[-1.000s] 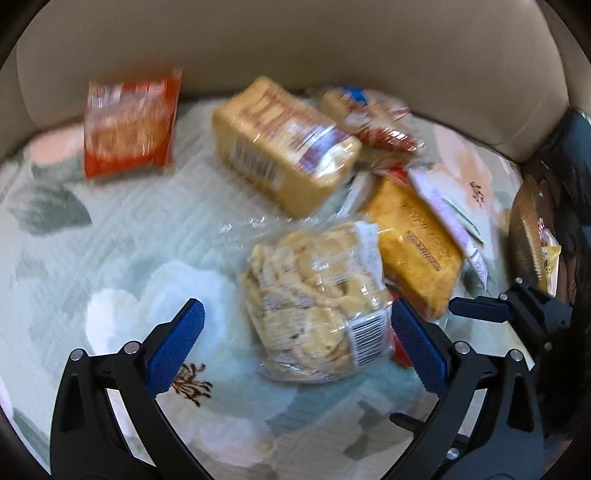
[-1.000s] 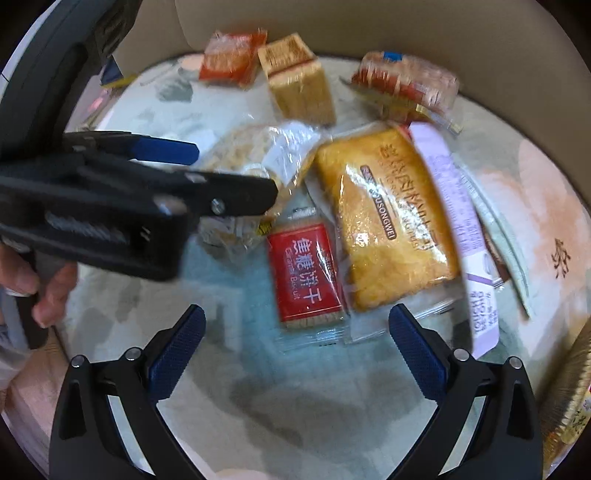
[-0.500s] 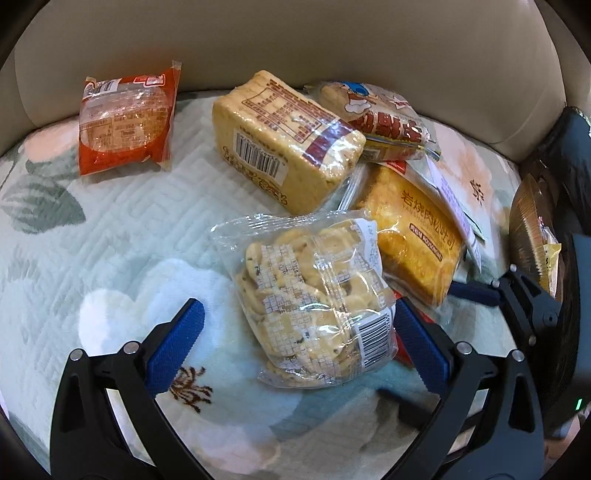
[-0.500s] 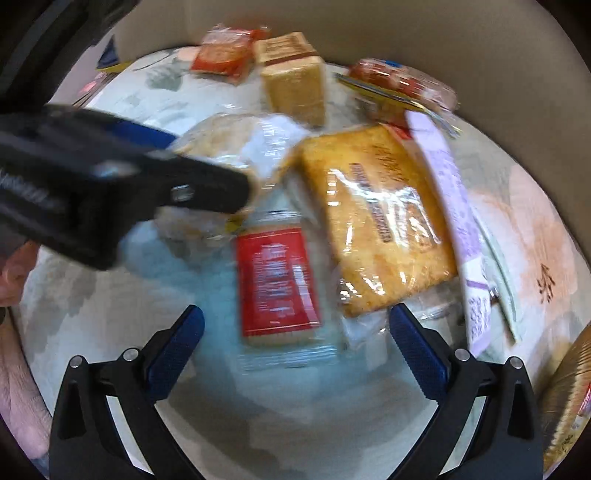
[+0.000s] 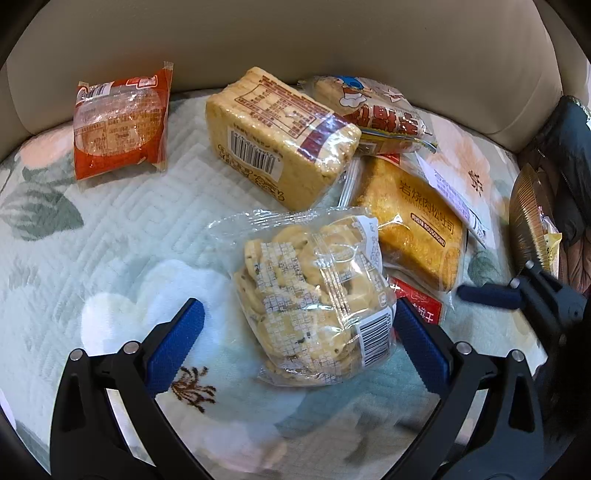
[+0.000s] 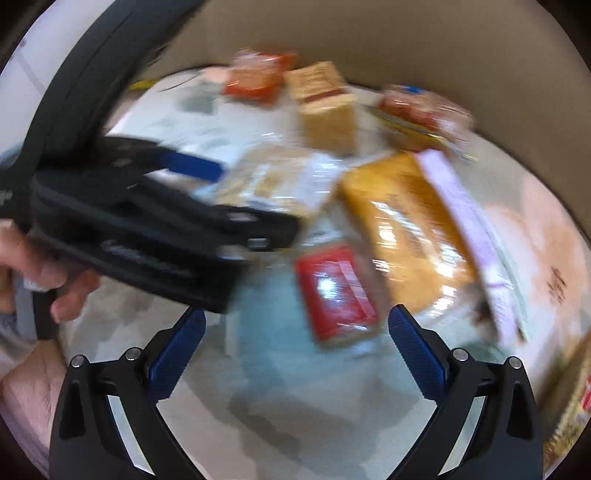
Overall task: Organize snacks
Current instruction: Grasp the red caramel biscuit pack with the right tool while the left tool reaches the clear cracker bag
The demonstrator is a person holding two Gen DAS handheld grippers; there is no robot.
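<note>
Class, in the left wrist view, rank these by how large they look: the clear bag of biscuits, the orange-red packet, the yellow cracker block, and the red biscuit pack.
1. Clear bag of biscuits, though it lies nearest the camera.
2. Yellow cracker block.
3. Orange-red packet.
4. Red biscuit pack, mostly hidden, so its true size is unsure.

Surface: quilted floral cover (image 5: 122, 221)
Centre: cookie bag (image 5: 314, 302)
Behind bag: cracker block (image 5: 273, 136)
Far left of bag: orange packet (image 5: 118, 122)
Right of bag: toast pack (image 5: 413, 221)

We see bare quilt (image 5: 92, 236) left of the cookie bag (image 5: 314, 302); packets crowd right, sofa back (image 5: 295, 33) walls behind.
</note>
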